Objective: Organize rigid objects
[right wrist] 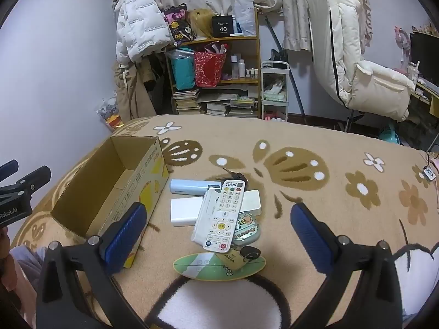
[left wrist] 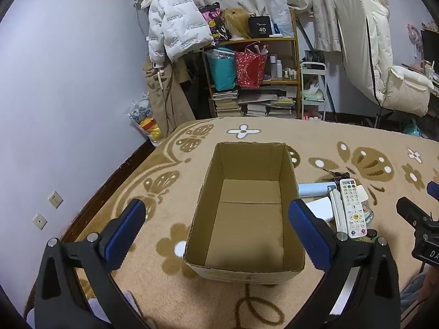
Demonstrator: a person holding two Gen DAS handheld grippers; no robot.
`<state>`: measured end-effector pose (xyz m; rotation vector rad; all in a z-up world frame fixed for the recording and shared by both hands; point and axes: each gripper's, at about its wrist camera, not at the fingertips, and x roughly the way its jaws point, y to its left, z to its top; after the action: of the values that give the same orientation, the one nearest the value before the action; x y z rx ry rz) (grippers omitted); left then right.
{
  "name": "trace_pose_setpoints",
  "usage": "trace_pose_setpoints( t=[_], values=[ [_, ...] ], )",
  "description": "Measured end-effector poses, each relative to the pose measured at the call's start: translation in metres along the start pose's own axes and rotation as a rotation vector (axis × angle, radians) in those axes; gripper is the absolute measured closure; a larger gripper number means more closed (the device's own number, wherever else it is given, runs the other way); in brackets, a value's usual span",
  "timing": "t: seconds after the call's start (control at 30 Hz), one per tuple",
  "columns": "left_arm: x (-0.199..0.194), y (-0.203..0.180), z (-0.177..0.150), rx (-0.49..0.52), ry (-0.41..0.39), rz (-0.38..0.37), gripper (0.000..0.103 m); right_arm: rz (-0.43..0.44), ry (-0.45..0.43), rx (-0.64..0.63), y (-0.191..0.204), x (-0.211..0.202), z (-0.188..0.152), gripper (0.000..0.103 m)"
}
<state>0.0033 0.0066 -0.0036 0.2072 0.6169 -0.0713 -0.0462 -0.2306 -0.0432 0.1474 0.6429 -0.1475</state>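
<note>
An empty cardboard box (left wrist: 247, 219) (right wrist: 115, 189) stands open on the patterned blanket. My left gripper (left wrist: 216, 227) hangs open above it, blue pads either side of the box. To the box's right lies a pile: a white remote control (right wrist: 223, 215) (left wrist: 352, 208) on top, a light blue case (right wrist: 192, 186), a white power bank (right wrist: 185, 211), a second white remote (right wrist: 203, 216), a cartoon tin (right wrist: 247, 230), a green oval board (right wrist: 216, 267) and keys (right wrist: 248, 253). My right gripper (right wrist: 216, 227) stands open just above the pile, holding nothing.
The blanket (right wrist: 315, 219) with brown flower print covers a bed. A wall (left wrist: 68, 96) runs along the left. Behind the bed stand a cluttered shelf (left wrist: 255, 76), hanging coats (left wrist: 172, 27) and a padded chair (right wrist: 365, 76). A small white device (right wrist: 429, 174) lies far right.
</note>
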Motion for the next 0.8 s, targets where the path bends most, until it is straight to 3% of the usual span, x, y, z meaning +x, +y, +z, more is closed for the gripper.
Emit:
trace_pose_setpoints(
  t=[0.8],
  values=[
    [-0.0004,-0.0027,-0.0025,0.011,-0.001,0.010,0.000,-0.003,-0.001,-0.011,0.0075,-0.0012,-0.0009,0.000]
  ],
)
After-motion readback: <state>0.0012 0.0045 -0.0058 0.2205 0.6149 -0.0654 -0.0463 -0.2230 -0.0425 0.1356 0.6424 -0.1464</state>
